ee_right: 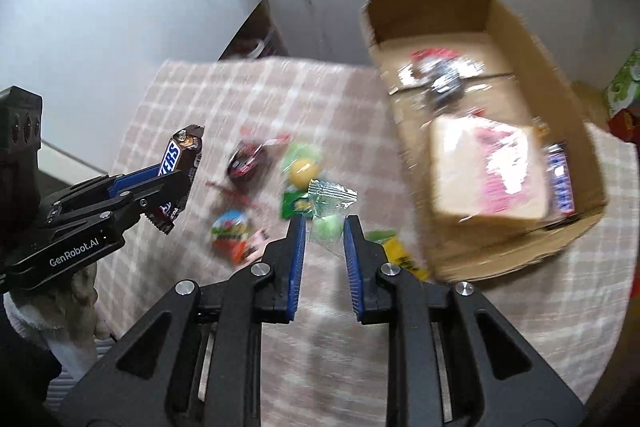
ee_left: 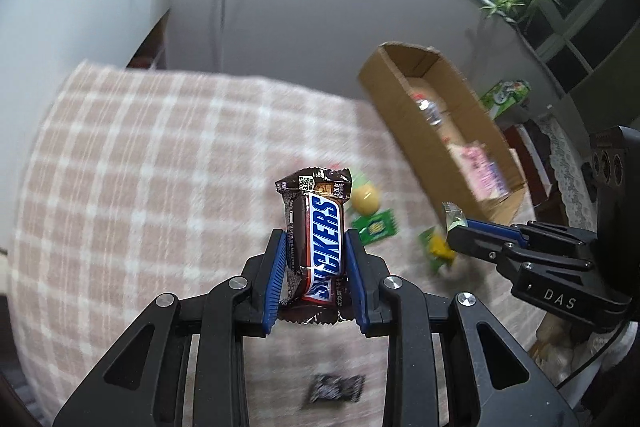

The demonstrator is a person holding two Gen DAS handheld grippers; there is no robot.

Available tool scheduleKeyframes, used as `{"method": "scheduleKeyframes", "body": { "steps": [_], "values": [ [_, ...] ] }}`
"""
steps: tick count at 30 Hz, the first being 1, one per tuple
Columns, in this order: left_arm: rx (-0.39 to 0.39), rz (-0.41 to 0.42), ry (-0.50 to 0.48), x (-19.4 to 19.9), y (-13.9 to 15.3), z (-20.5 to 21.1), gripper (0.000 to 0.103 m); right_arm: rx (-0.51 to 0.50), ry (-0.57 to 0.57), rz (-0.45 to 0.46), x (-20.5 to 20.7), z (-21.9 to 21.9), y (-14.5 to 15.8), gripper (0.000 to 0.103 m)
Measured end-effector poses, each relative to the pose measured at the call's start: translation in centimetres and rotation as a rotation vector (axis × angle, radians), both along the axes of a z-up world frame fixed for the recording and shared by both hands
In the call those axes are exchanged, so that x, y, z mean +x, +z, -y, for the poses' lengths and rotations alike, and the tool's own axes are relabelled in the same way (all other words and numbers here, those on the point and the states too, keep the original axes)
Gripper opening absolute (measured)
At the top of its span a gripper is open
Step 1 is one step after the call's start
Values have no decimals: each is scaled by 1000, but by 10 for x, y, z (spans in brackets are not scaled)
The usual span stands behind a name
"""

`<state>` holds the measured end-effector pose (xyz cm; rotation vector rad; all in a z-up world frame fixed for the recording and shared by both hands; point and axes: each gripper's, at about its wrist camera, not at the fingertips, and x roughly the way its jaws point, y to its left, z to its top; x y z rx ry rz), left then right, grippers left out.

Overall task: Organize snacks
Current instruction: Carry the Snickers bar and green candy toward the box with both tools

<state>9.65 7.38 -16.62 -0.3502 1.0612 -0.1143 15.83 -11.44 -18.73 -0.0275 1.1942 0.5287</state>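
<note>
two claws are up over the table, each holding one snack: the left claw (ee_left: 315, 251) pinches a snickers (ee_left: 316, 243), the right claw (ee_right: 324, 227) a green candy (ee_right: 328, 217), near one box (ee_right: 576, 131).

Snickers bar (ee_left: 316, 239) upright in left claw (ee_left: 315, 247); green candy (ee_right: 327, 223) in right claw (ee_right: 324, 227).

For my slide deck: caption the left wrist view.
Left hand-held gripper grips a Snickers bar above the checked tablecloth, cardboard box beyond.
</note>
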Motion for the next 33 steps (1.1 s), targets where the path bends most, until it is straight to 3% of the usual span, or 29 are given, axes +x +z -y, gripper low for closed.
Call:
{"method": "scheduleKeyframes", "body": {
  "steps": [12, 23, 33],
  "values": [
    [33, 45, -95, 62, 17, 45, 28, -34, -130, 42, 49, 70, 16, 20],
    [38, 44, -155, 105, 19, 85, 28, -54, -198, 15, 85, 109, -3, 20],
    [37, 9, -180, 129, 8, 109, 28, -70, -208, -11, 94, 118, -20, 21]
  ]
}}
